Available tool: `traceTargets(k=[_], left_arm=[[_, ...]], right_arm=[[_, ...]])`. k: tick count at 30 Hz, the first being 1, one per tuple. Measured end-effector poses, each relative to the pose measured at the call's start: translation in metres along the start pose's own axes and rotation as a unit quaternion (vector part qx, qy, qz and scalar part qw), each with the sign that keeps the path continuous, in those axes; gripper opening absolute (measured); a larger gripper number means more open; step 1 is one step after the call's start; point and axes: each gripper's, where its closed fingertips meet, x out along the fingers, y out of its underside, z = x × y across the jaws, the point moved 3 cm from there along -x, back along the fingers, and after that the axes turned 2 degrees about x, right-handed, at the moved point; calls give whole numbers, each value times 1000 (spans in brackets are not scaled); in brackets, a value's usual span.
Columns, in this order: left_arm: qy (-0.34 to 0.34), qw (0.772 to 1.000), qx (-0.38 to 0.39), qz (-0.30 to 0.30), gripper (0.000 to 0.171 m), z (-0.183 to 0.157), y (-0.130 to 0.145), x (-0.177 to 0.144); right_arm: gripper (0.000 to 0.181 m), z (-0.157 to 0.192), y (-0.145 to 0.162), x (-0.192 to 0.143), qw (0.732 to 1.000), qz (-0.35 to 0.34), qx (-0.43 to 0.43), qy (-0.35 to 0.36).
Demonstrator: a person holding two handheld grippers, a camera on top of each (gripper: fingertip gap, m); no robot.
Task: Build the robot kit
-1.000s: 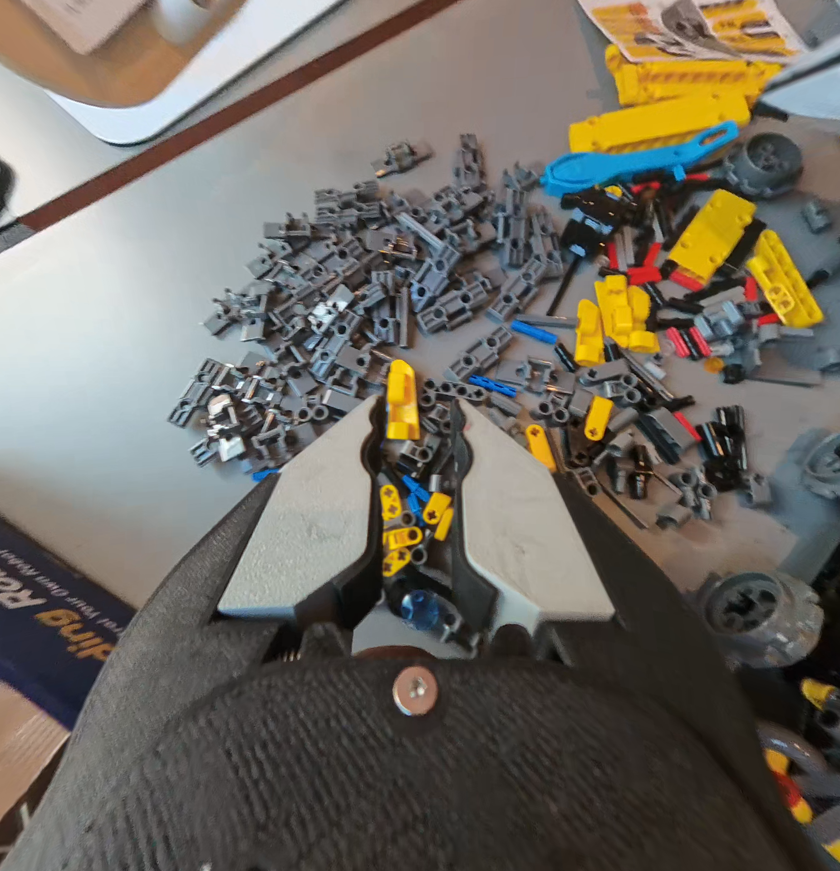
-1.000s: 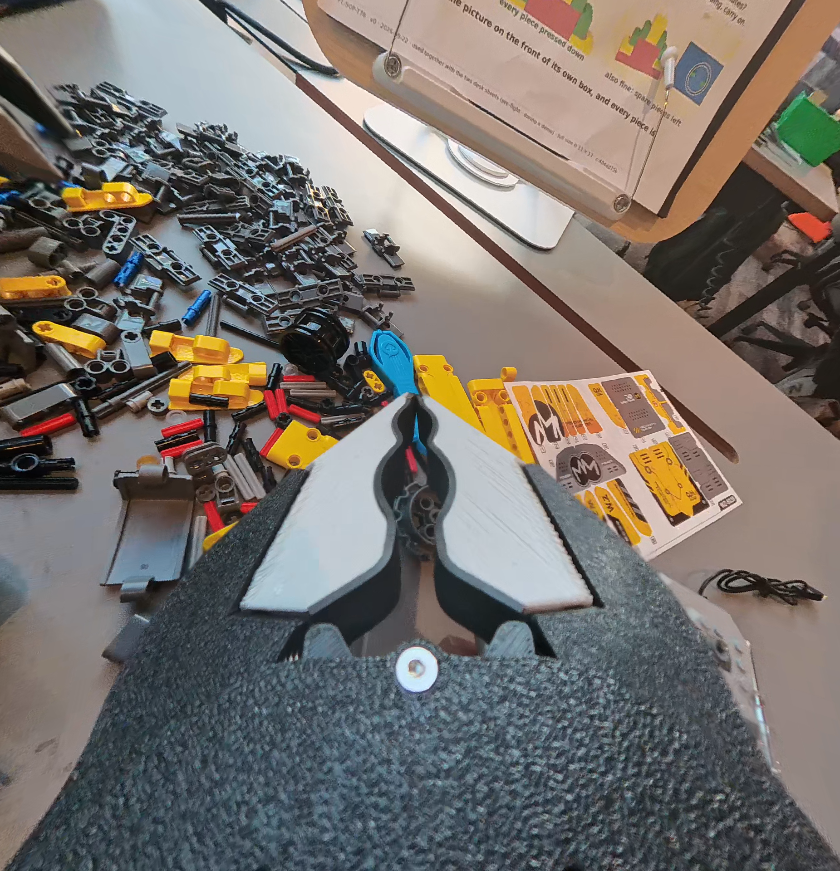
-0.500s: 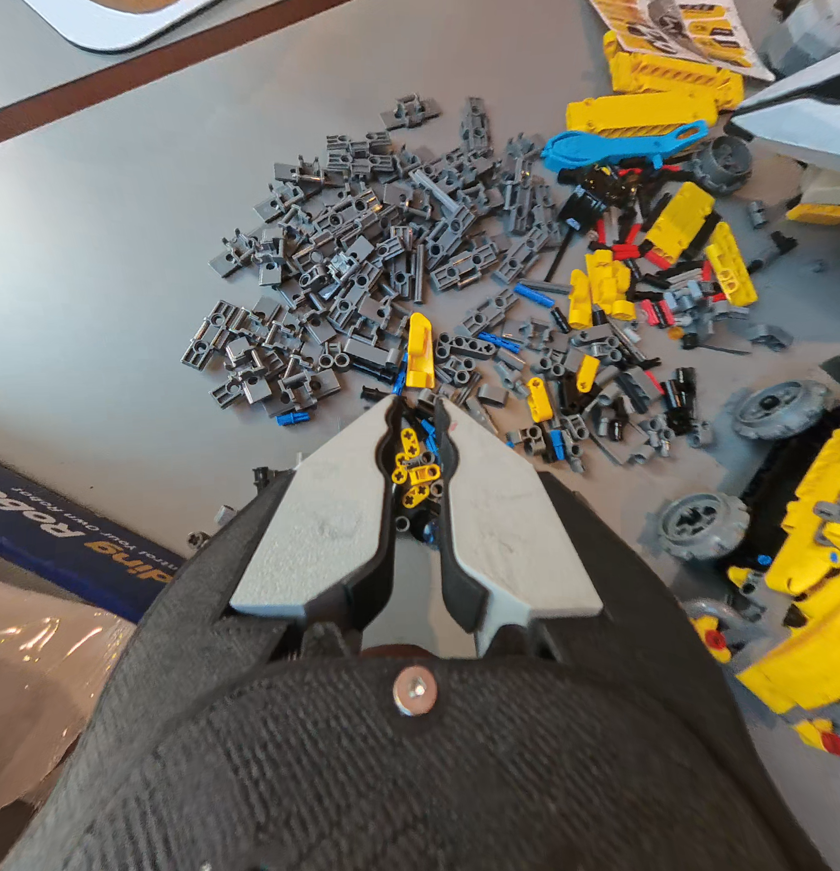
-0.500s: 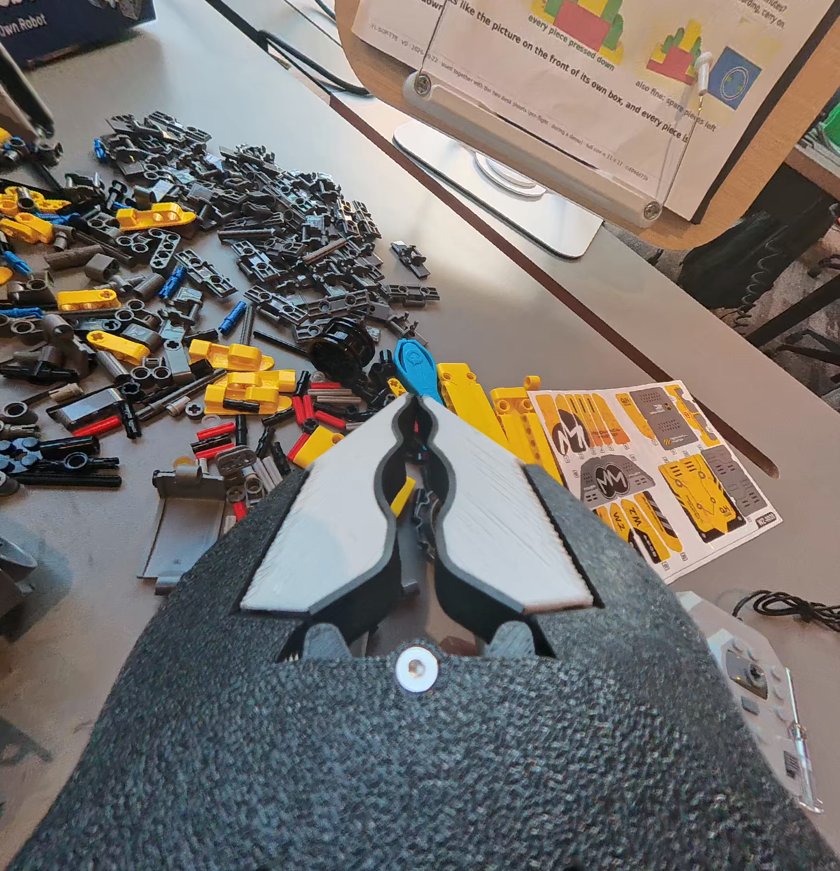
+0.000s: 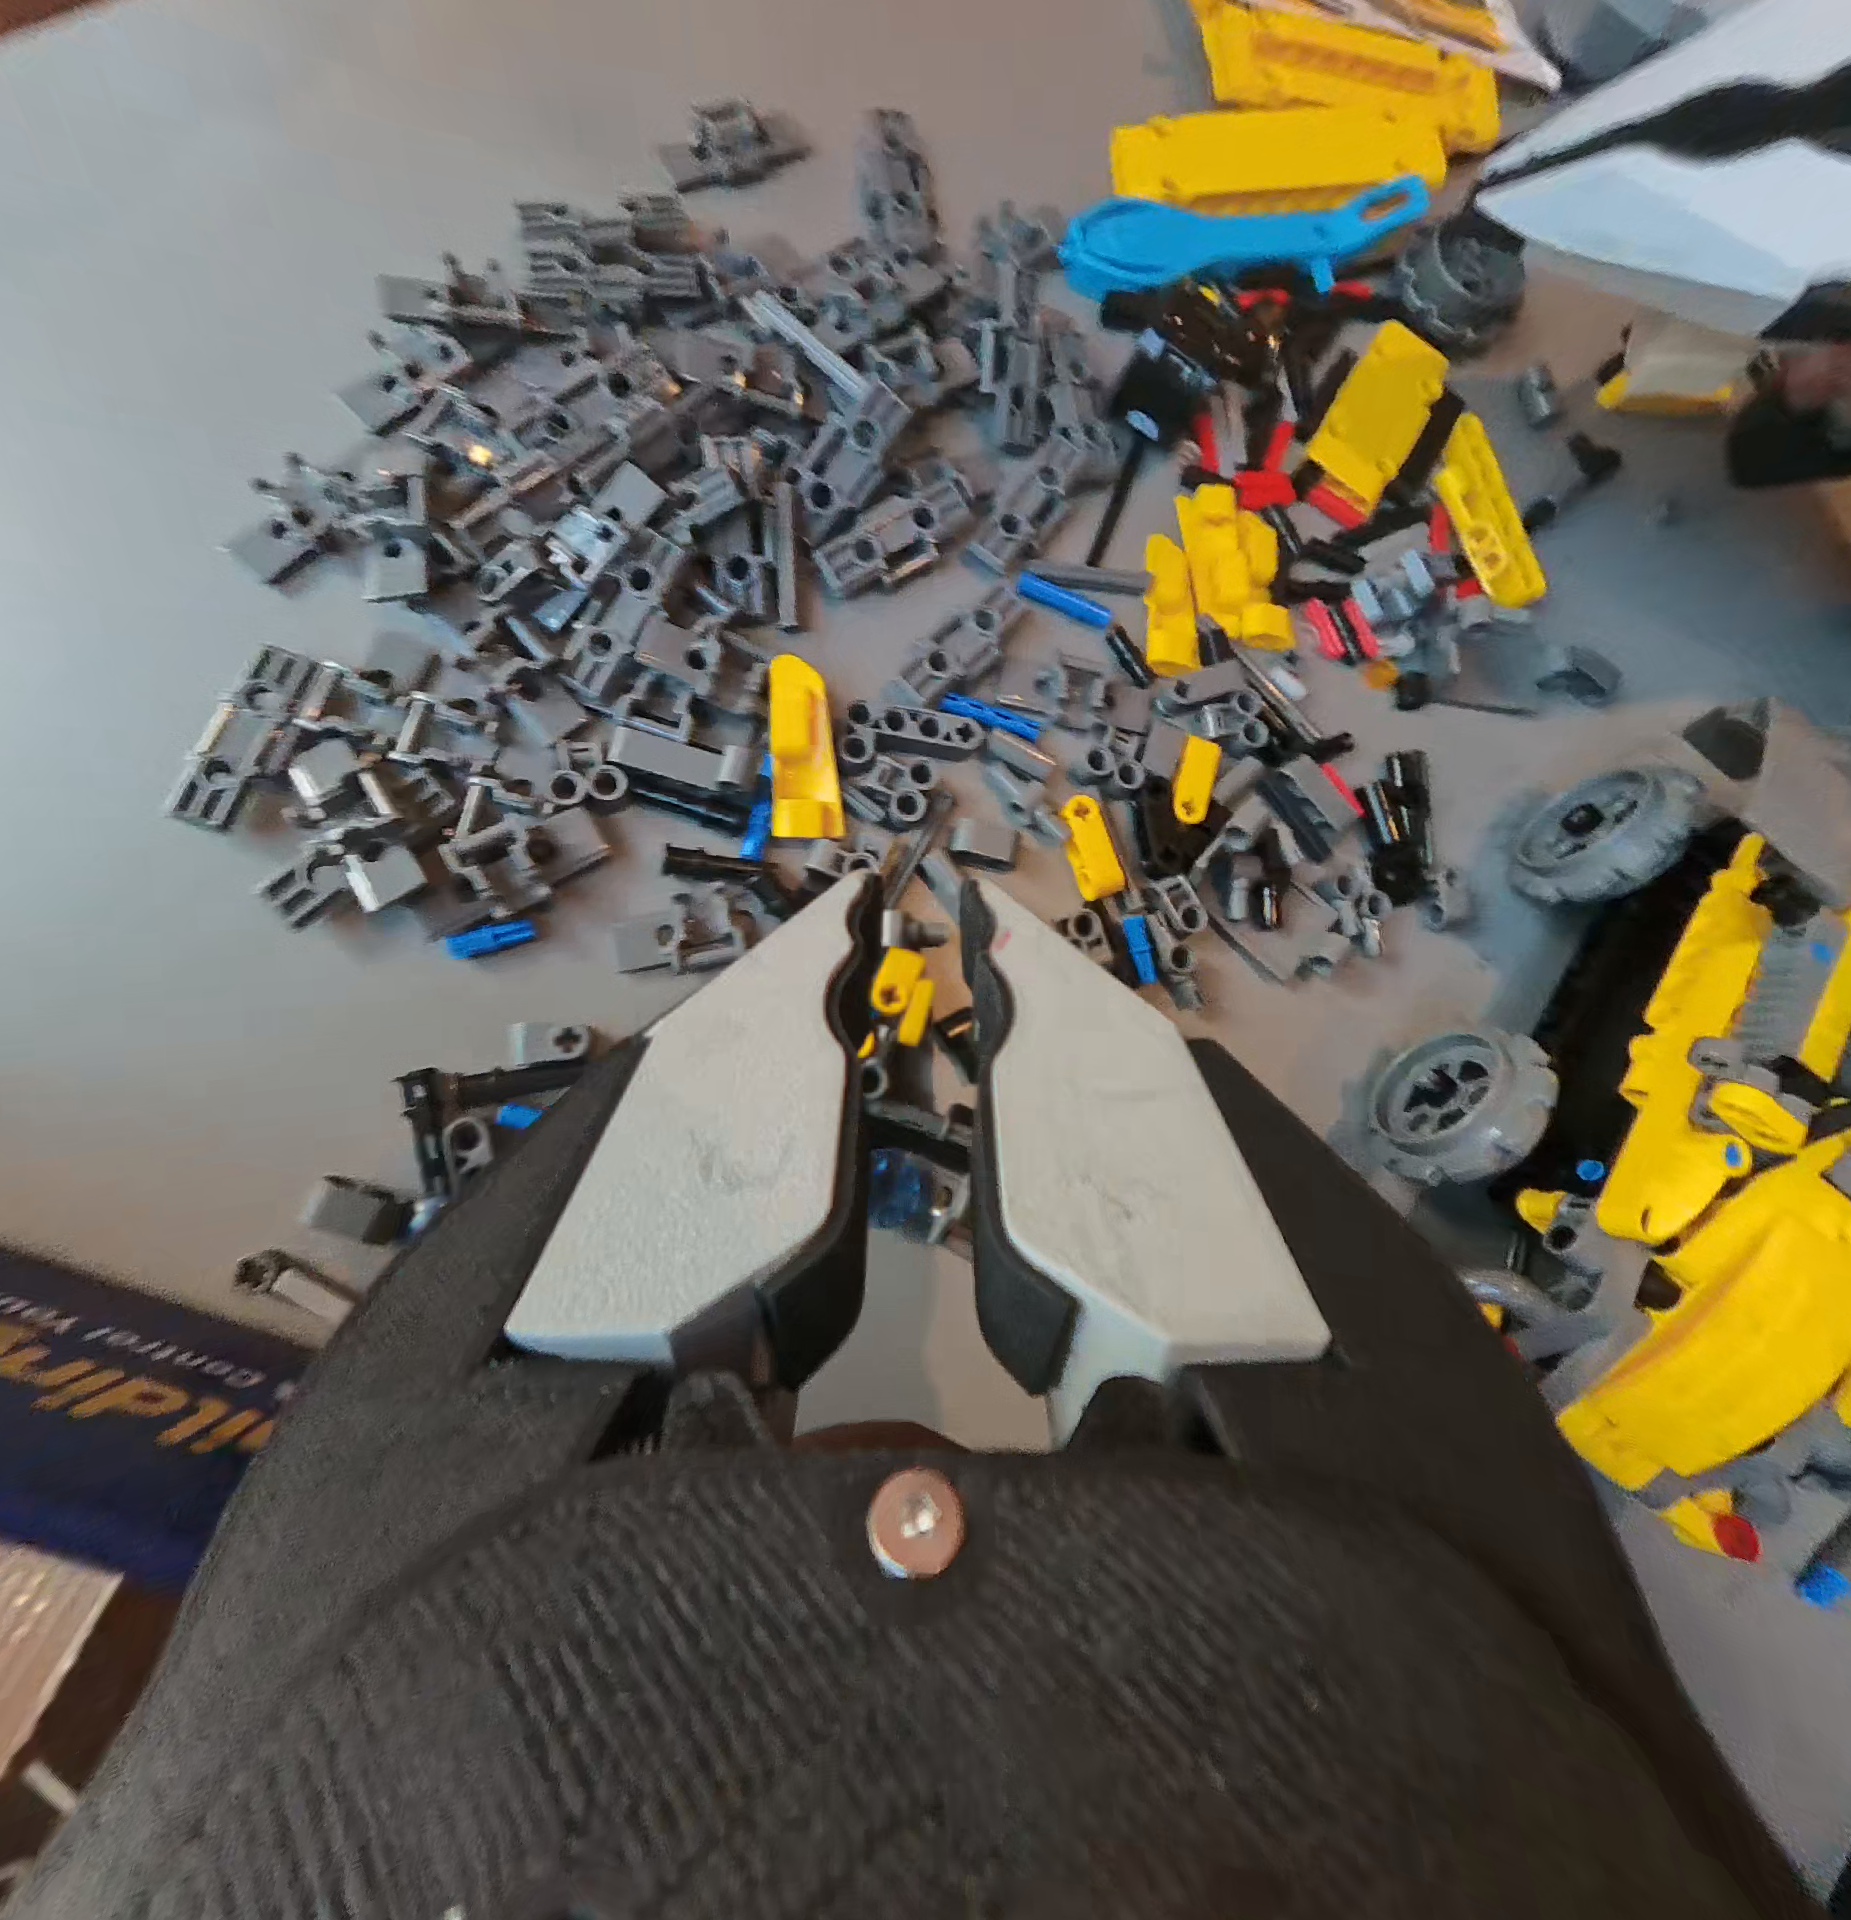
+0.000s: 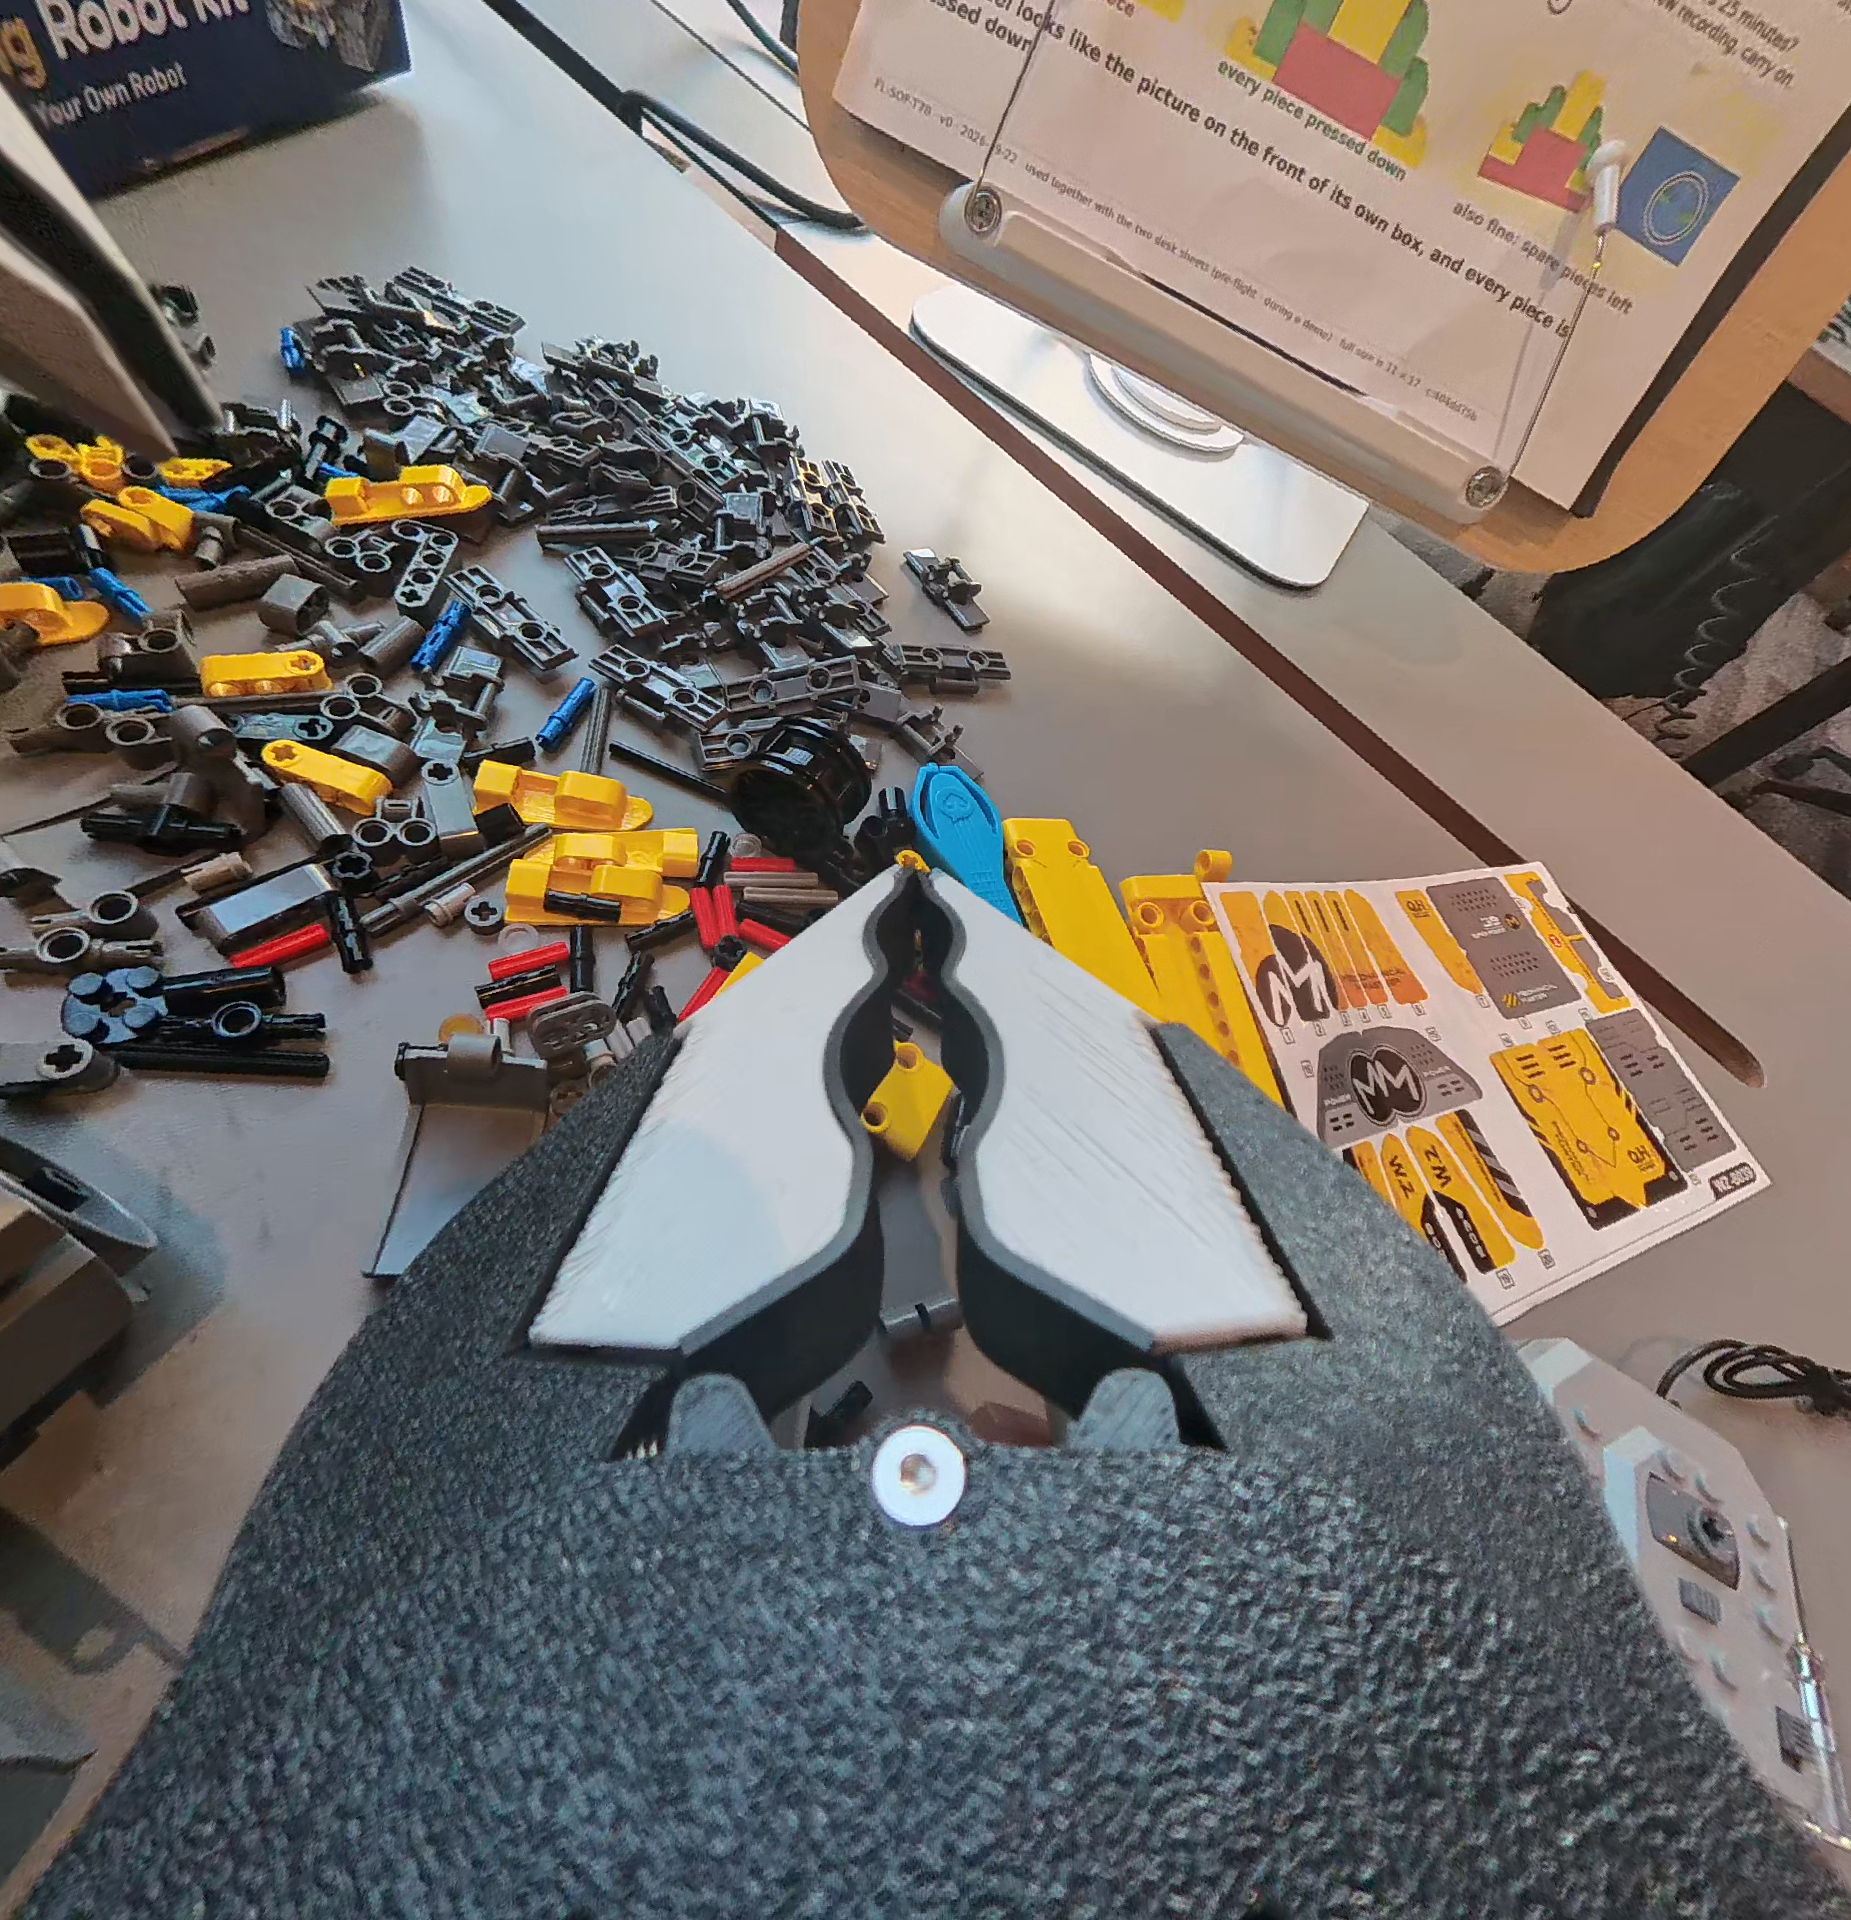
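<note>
Grey table (image 6: 1160,665) w/ loose bricks (image 5: 630,540): L gripper (image 5: 916,894) jaws parted just above, R gripper (image 6: 913,878) clenched, empty.

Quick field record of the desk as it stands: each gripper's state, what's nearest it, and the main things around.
left gripper: narrowly open, empty, over small yellow and black pieces
right gripper: tips shut, holding nothing visible
nearest right: blue tool, red pins
grey pile: dark grey connectors spread on table
model: part-built yellow vehicle, right of left gripper
paper: sticker sheet, right of right gripper
stand: board with printed sheet, behind
</note>
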Motion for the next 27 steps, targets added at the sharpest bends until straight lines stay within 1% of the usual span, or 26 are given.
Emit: traceTargets(k=[2,6,9,10,14,18,19,21,23,24,25,26,27], left_arm=[[1,1000,14,22,11,-6,5,7],[-3,999,30,39,11,-13,9,17],[-23,997,44,53,9,-11,13,23],[-33,997,49,51,4,-9,13,24],[-35,996,59,50,4,-9,13,25],[-45,994,85,52,4,-9,11,23],[-48,993,96,40,4,-11,7,21],[-41,991,125,-9,3,-19,-8,12],[-25,980,184,-77,3,-37,-26,-3],[-21,966,229,-117,3,-49,-34,-12],[-17,947,280,-155,3,-64,-39,-21],[-15,924,331,-188,3,-79,-42,-29],[-15,900,377,-216,3,-94,-42,-35]], right_arm=[[0,0,0,-1,1000,-1,0,0],[0,0,-2,-2,1000,-5,-1,-1],[0,0,-3,-4,1000,-7,-1,0],[0,0,-3,-4,1000,-8,0,0],[0,0,-4,-5,1000,-10,0,0],[0,1,-5,-6,1000,-12,-4,-1],[0,2,-6,-6,1000,-12,-6,-2],[0,7,-10,-8,999,-25,-8,-20],[0,19,-22,-16,996,-62,2,-70],[3,32,-34,-24,988,-95,10,-125],[5,48,-45,-36,973,-124,20,-195],[8,65,-55,-47,954,-143,29,-262],[9,79,-61,-57,938,-151,31,-311]])
